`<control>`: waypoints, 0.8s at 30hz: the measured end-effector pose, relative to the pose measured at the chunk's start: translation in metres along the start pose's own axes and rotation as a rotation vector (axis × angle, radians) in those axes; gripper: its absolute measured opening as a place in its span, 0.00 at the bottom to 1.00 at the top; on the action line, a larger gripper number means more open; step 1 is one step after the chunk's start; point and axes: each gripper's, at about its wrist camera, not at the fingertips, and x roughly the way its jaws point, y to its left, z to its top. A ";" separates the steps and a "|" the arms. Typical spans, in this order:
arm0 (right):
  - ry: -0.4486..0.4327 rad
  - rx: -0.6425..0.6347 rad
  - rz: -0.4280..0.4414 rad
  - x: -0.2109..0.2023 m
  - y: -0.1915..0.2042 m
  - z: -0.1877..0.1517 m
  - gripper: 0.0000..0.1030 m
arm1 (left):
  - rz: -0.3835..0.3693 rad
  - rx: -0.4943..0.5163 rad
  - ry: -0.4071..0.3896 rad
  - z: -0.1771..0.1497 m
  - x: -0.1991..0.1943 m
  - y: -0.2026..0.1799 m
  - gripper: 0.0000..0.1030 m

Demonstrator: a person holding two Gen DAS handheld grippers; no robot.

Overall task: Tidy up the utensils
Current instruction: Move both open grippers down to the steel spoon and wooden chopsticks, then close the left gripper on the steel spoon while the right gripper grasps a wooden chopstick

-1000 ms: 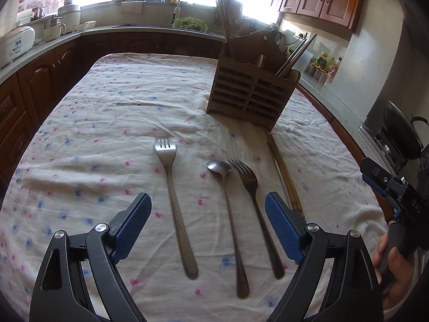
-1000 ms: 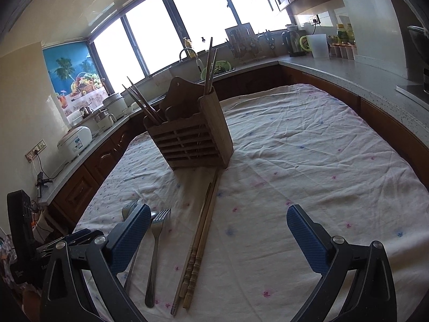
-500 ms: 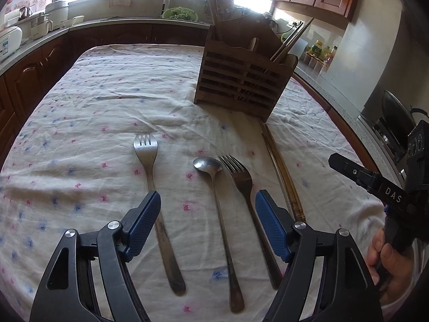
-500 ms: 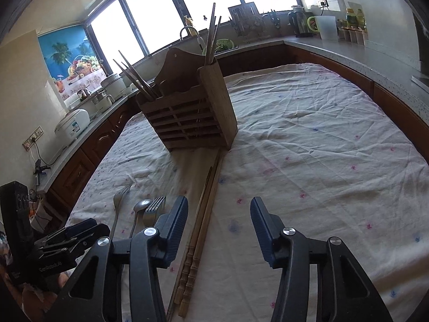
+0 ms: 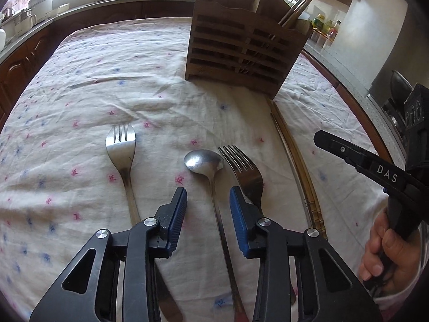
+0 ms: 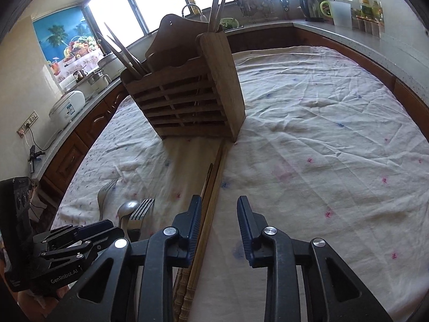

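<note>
- Left claw low in the left wrist view, jaws closing; the spoon handle runs up between them, pads not yet pressing on it.
- A fork lies just right of the spoon, its neck touching or nearly under the right pad. A second fork lies apart at centre left.
- Right claw at the bottom of the right wrist view, jaws closing. The chopsticks pass just inside its left pad, off centre in the gap; no pinch yet.
- Wooden utensil holder stands upright at upper centre on the cloth-covered worktop, already holding several chopsticks. Everything else is flat on the cloth.
- Risk, left: the right pad may catch the fork with the spoon, dragging both or knocking the fork askew.
- Risk, right: an off-centre closure could roll the chopsticks apart, so only one comes up, or none.
- Thin metal on soft cloth: pads may pinch fabric, though their height above the cloth is hard to judge here.
- The two claws work near one another; a collision seems possible on lifting.
</note>
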 end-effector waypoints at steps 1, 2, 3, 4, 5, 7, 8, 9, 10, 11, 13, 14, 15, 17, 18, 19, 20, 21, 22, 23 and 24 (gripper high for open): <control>0.006 -0.001 -0.001 0.004 -0.001 0.002 0.24 | 0.001 0.001 -0.006 0.001 0.000 0.000 0.31; 0.011 -0.002 -0.002 0.008 -0.001 0.005 0.24 | 0.003 0.004 -0.006 0.001 0.001 0.000 0.31; 0.017 -0.003 0.000 0.013 -0.001 0.008 0.24 | 0.005 0.007 -0.007 0.003 0.002 -0.001 0.31; 0.024 -0.007 -0.001 0.017 -0.001 0.010 0.24 | 0.006 0.010 -0.008 0.004 0.003 -0.001 0.31; 0.033 -0.014 -0.008 0.022 0.000 0.013 0.23 | 0.005 0.012 -0.009 0.005 0.003 0.000 0.31; 0.052 -0.018 -0.009 0.032 0.002 0.017 0.20 | 0.010 0.019 -0.009 0.006 0.005 0.000 0.29; 0.065 -0.025 -0.020 0.037 0.003 0.019 0.18 | 0.017 0.023 -0.007 0.007 0.005 0.000 0.27; 0.077 -0.035 -0.039 0.042 0.005 0.021 0.14 | 0.022 0.028 -0.005 0.008 0.006 0.000 0.25; 0.087 -0.041 -0.053 0.047 0.005 0.023 0.13 | 0.022 0.030 -0.004 0.009 0.006 0.000 0.25; 0.087 -0.041 -0.048 0.049 0.006 0.024 0.13 | 0.017 0.028 -0.003 0.009 0.007 0.001 0.25; 0.100 -0.053 -0.061 0.055 0.008 0.028 0.12 | 0.010 0.024 -0.002 0.011 0.008 0.003 0.24; 0.099 -0.060 -0.070 0.058 0.009 0.029 0.12 | 0.009 0.026 -0.001 0.012 0.008 0.003 0.24; 0.098 -0.065 -0.076 0.060 0.010 0.031 0.12 | 0.009 0.028 0.001 0.013 0.009 0.003 0.24; 0.099 -0.069 -0.076 0.065 0.011 0.035 0.12 | 0.011 0.035 0.003 0.015 0.011 0.002 0.24; 0.101 -0.071 -0.076 0.067 0.011 0.038 0.12 | 0.013 0.037 0.003 0.016 0.012 0.002 0.24; 0.101 -0.073 -0.077 0.069 0.012 0.040 0.12 | 0.015 0.039 0.001 0.016 0.013 0.002 0.24; 0.100 -0.076 -0.078 0.071 0.012 0.042 0.12 | 0.019 0.044 -0.001 0.016 0.013 0.001 0.24; 0.097 -0.084 -0.081 0.073 0.013 0.042 0.12 | 0.023 0.050 -0.004 0.016 0.014 0.000 0.24; 0.092 -0.094 -0.084 0.074 0.014 0.042 0.12 | 0.027 0.055 -0.007 0.016 0.014 -0.001 0.24; 0.087 -0.099 -0.086 0.074 0.015 0.041 0.12 | 0.032 0.061 -0.010 0.016 0.015 -0.002 0.23; 0.086 -0.103 -0.088 0.074 0.016 0.041 0.12 | 0.041 0.068 -0.014 0.016 0.015 -0.002 0.20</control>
